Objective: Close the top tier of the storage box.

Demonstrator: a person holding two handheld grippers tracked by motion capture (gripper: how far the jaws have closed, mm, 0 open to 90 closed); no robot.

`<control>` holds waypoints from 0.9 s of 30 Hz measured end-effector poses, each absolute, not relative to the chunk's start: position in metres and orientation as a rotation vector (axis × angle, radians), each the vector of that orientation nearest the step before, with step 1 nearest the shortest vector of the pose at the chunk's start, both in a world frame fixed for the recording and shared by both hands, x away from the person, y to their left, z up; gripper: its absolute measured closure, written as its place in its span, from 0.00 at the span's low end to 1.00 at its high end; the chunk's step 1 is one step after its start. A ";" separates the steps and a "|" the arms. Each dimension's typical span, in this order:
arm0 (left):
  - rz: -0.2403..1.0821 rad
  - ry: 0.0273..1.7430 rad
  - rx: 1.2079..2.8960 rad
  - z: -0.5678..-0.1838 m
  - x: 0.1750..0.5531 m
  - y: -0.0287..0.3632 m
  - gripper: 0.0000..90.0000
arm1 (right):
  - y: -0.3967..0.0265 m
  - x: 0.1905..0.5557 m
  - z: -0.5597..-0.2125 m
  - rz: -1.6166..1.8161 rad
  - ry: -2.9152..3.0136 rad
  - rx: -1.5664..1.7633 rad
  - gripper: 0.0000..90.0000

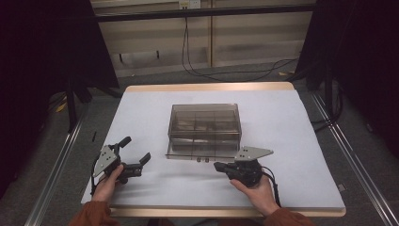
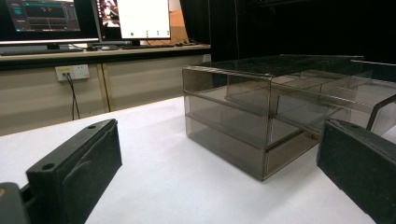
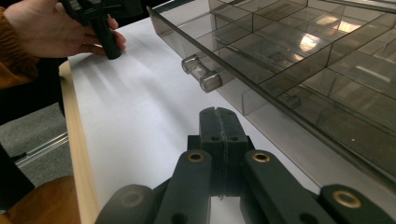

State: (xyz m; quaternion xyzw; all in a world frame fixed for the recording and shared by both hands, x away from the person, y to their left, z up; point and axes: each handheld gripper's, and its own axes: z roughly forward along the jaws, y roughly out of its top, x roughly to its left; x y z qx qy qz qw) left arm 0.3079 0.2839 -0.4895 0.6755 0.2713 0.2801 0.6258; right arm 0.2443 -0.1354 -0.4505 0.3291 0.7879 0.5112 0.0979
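In the middle of the white-covered bench (image 1: 141, 113) stands our smoky clear drawer box (image 1: 205, 123), and its lowest drawer (image 1: 202, 154) sits pulled out a little toward us, its twin knob (image 3: 201, 74) plain in the right gripper view. We judge the work barely begun or nearly closed: the drawer's compartments look empty to us, and nothing else lies on the bench to put in or take out. Our right claw (image 1: 219, 166) rests low on the bench just in front of the drawer's edge, jaws pressed together on nothing, pointing left toward the knob. Our left claw (image 1: 136, 153) lies well apart to the left, jaws spread wide and empty, aimed at the box's corner.
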 end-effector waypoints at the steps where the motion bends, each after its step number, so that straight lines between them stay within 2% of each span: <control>1: 0.641 0.622 1.550 -0.490 0.308 0.284 0.00 | -0.135 0.246 -0.451 1.511 2.326 0.974 1.00; 27: 0.643 0.622 1.550 -0.490 0.308 0.284 0.00 | -0.136 0.250 -0.451 1.491 2.272 1.014 1.00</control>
